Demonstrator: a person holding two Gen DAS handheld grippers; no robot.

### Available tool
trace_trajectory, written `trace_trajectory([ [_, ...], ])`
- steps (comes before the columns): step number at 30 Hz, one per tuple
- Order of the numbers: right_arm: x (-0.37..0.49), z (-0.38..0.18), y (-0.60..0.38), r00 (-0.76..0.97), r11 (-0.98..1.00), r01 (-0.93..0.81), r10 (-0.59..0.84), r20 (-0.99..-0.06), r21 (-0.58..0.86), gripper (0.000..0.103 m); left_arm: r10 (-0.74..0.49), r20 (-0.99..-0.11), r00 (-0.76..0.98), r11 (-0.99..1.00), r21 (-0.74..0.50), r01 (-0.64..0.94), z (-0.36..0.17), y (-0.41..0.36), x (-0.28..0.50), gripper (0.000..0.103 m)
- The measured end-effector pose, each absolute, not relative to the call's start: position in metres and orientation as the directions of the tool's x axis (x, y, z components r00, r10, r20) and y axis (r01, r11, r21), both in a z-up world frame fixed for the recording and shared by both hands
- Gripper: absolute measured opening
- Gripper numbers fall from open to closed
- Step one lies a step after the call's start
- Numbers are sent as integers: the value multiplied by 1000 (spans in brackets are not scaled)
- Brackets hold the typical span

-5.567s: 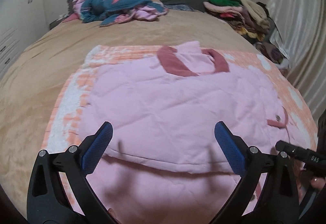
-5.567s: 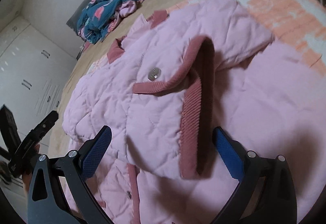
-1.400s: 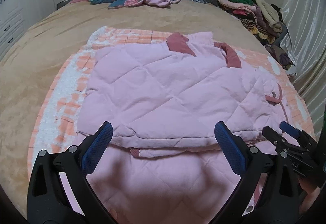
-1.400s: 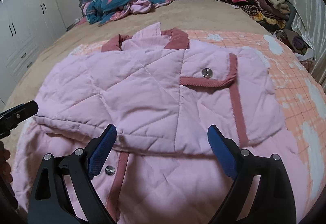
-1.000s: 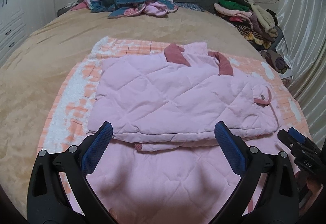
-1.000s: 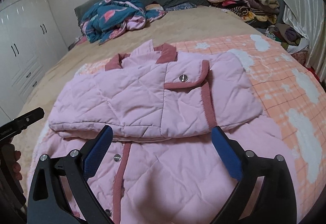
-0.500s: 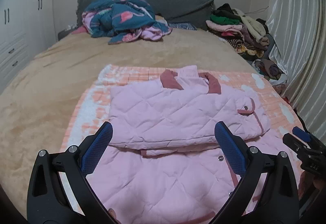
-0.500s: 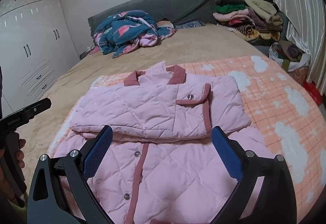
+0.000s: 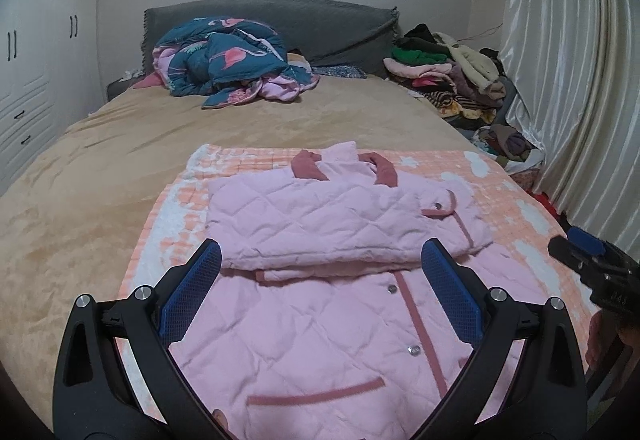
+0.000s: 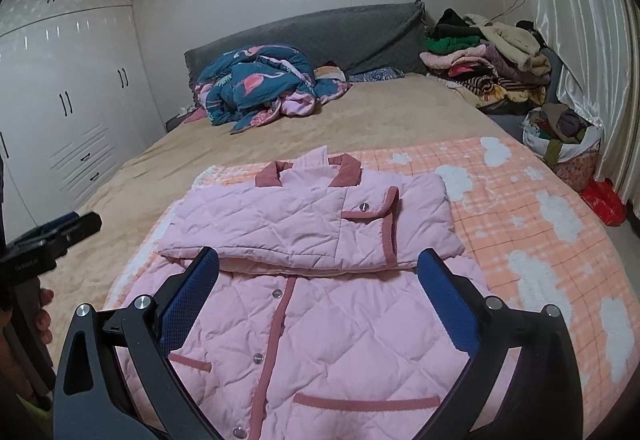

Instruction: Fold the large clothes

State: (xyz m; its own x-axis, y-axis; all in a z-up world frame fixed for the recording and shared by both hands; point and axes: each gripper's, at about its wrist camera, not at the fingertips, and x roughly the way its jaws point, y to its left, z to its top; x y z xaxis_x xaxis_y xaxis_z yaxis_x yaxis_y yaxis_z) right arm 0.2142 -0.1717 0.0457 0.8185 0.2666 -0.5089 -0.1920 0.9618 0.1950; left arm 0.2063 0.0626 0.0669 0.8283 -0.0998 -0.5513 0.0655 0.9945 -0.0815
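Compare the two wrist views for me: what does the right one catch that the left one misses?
Only the right wrist view shows the bag of clothes on the floor by the curtain, the red bag beside it, and the left claw at its left edge. Only the left wrist view shows the right claw at its right edge. Both show the pink quilted jacket with sleeves folded across its chest, the flamingo duvet and the clothes pile.

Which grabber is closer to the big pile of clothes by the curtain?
Right. The right gripper is on the side of the clothes pile; the left gripper is across the pink jacket.
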Motion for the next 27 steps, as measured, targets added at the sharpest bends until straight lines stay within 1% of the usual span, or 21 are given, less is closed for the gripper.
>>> trace_trajectory([
  [6,194,59,-179,830,959,-202,275,-485,198,99,-93,-561,823,996,-65,68,66,56,191,94],
  [13,172,73,-190,846,963,-199,262,-465,181,99,-82,-547,833,996,-57,61,72,53,170,94],
  [22,147,84,-203,855,966,-199,253,-452,164,99,-73,-520,851,996,-77,38,85,56,142,94],
  [27,134,88,-210,858,970,-199,241,-453,140,99,-63,-522,851,997,-76,28,85,56,130,94],
])
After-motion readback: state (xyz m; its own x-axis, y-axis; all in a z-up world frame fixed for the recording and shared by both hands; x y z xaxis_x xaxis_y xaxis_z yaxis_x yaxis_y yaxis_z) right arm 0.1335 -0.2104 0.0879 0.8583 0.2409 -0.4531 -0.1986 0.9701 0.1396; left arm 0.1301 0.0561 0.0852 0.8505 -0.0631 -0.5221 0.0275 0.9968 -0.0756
